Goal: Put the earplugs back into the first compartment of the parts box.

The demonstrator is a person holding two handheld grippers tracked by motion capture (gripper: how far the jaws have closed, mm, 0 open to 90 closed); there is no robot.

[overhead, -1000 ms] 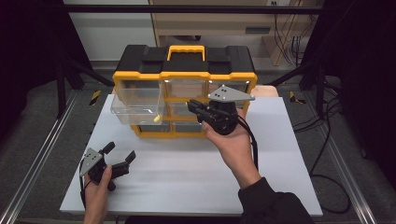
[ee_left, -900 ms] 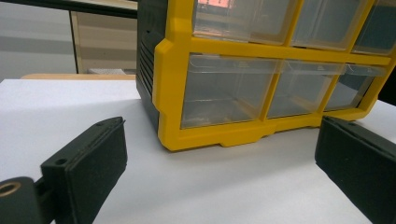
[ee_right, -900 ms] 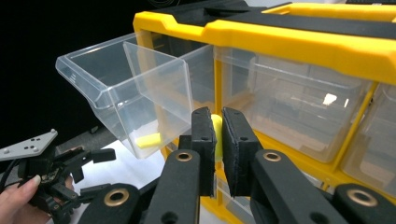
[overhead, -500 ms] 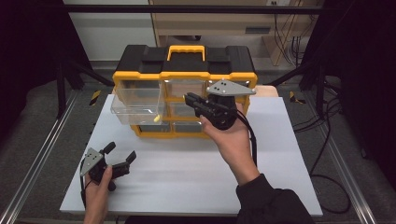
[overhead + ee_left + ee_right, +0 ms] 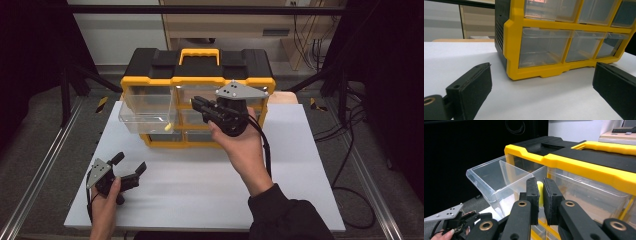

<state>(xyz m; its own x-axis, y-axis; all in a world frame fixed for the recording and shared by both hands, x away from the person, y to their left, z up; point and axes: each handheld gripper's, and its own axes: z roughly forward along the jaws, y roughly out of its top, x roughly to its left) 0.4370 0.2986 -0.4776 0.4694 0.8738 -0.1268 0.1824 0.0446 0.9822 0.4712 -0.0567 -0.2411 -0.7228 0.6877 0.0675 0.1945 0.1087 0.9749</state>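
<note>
Drawer stands pulled out; right hand-held gripper beside it.

Left gripper agape, right gripper near-closed.

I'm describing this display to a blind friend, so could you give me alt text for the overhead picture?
A person's right hand holds a black claw up against a yellow-and-black drawer organizer standing on a white table, beside a clear drawer pulled out at the upper left. The left claw rests open near the table's front left corner.
</note>
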